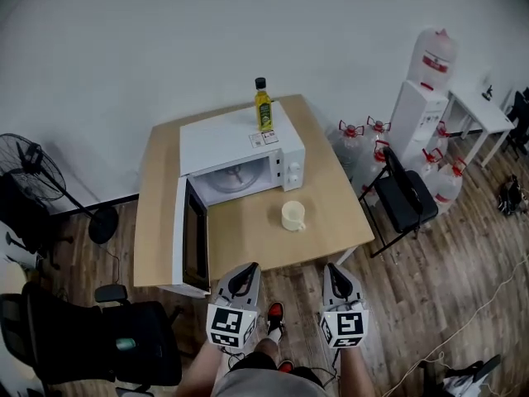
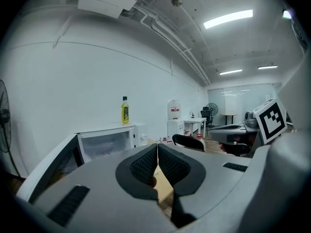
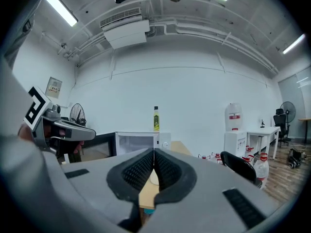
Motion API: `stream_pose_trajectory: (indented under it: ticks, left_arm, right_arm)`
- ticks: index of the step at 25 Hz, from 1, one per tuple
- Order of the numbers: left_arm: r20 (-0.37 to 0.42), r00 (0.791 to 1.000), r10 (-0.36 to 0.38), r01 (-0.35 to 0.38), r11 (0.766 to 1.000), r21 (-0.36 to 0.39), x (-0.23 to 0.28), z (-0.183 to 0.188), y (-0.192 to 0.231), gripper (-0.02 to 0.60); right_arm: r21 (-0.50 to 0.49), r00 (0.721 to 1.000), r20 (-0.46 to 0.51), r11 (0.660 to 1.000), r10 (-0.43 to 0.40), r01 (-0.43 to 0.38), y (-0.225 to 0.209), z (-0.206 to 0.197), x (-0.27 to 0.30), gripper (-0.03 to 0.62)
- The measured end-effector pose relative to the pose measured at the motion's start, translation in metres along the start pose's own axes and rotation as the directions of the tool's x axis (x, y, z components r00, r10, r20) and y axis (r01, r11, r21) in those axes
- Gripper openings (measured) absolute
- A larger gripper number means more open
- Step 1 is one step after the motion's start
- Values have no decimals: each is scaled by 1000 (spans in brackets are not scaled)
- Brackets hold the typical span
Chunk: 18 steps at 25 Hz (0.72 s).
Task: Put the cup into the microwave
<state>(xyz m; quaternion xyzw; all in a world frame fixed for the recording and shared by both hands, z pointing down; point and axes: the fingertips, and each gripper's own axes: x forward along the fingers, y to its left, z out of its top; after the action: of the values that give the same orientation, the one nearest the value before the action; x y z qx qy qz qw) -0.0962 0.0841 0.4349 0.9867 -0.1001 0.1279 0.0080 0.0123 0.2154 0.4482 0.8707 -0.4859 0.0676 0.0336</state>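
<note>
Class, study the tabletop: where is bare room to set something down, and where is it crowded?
Bare tabletop lies between the open microwave door and the cup, and along the near edge. The roof of the microwave is free left of the bottle. Crowded: the back, which the microwave fills.

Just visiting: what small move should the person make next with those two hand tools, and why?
Probably open the right gripper and reach toward the cream handled cup: its jaws are together and empty, the cup stands free on the light wooden table on that side, and the white microwave already has its door open.
</note>
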Motion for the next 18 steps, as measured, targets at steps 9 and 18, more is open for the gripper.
stream_pose_trajectory:
  ticks: [9, 18]
  left_arm:
    - [-89, 996, -18, 13, 998, -57, 86, -30, 44, 26]
    - [-160, 987, -23, 7, 995, -97, 134, -69, 76, 26]
  right_arm:
    - [21, 994, -107, 999, 29, -27, -16, -41, 102, 18]
    - [37, 983, -179, 999, 46, -40, -25, -84, 167, 18]
